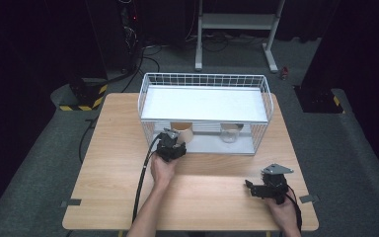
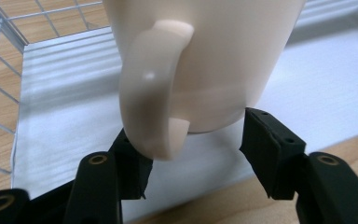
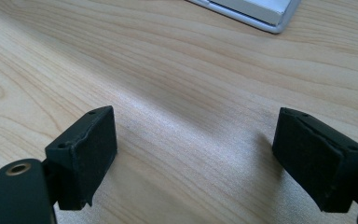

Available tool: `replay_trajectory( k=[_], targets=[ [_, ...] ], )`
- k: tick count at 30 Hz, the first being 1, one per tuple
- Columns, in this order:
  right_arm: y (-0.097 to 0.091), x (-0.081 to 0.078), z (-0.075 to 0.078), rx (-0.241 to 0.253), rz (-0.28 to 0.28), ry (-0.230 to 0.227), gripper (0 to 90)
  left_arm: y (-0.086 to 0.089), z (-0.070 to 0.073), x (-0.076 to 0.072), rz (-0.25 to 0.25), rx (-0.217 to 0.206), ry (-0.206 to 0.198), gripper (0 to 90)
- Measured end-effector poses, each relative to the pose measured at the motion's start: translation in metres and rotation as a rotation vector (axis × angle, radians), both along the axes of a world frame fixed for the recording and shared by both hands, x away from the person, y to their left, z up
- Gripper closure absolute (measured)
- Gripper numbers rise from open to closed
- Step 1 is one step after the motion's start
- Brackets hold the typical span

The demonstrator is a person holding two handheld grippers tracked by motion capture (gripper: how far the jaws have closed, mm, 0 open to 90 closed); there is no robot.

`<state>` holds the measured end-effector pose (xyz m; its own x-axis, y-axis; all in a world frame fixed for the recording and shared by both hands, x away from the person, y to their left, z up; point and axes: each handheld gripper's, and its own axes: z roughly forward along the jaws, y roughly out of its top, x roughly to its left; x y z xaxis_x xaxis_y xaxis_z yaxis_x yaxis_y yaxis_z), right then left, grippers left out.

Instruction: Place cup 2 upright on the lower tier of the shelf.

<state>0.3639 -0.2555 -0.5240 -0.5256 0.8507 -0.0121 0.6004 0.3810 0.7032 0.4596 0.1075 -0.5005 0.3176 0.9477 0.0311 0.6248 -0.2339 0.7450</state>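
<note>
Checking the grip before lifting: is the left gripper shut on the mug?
Shut on it: the left gripper has both pads against the cream mug at its base.

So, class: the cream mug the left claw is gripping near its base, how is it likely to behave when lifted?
The cream mug looks glazed and rigid, so it will probably hold its shape but may slip between the pads. The left claw grips low on its base, so it might tip as it rises. It is probably ceramic, hence fairly heavy for its size and breakable if dropped.
</note>
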Motion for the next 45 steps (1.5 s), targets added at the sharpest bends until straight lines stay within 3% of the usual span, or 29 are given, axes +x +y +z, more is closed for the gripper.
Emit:
replay_trajectory(
  k=[4,18,25,28,29,32,38,45],
  targets=[
    [0.000,0.000,0.000,-0.002,0.004,-0.004,13.5,0.000,-0.002,0.003,0.008,-0.036,-0.001,51.0],
    [0.000,0.000,0.000,-0.001,0.001,-0.002,13.5,0.000,-0.007,0.008,0.016,-0.040,-0.003,58.3],
    [0.000,0.000,0.000,-0.001,0.001,-0.002,13.5,0.001,-0.006,0.004,0.001,-0.027,0.026,32.9],
    [0.000,0.000,0.000,-0.002,0.002,-0.003,13.5,0.002,-0.003,0.001,-0.006,-0.013,0.028,28.3],
    [0.000,0.000,0.000,-0.002,0.003,-0.003,13.5,0.003,-0.002,0.000,-0.003,0.001,0.023,27.6],
    [0.000,0.000,0.000,-0.002,0.004,-0.004,13.5,0.006,0.001,-0.006,-0.013,-0.031,0.008,26.5],
    [0.000,0.000,0.000,0.000,0.000,0.000,13.5,0.010,0.005,-0.015,-0.026,-0.054,-0.002,26.1],
    [0.000,0.000,0.000,-0.001,0.003,-0.003,13.5,0.013,0.009,-0.023,-0.043,-0.058,-0.021,26.1]
  ],
)
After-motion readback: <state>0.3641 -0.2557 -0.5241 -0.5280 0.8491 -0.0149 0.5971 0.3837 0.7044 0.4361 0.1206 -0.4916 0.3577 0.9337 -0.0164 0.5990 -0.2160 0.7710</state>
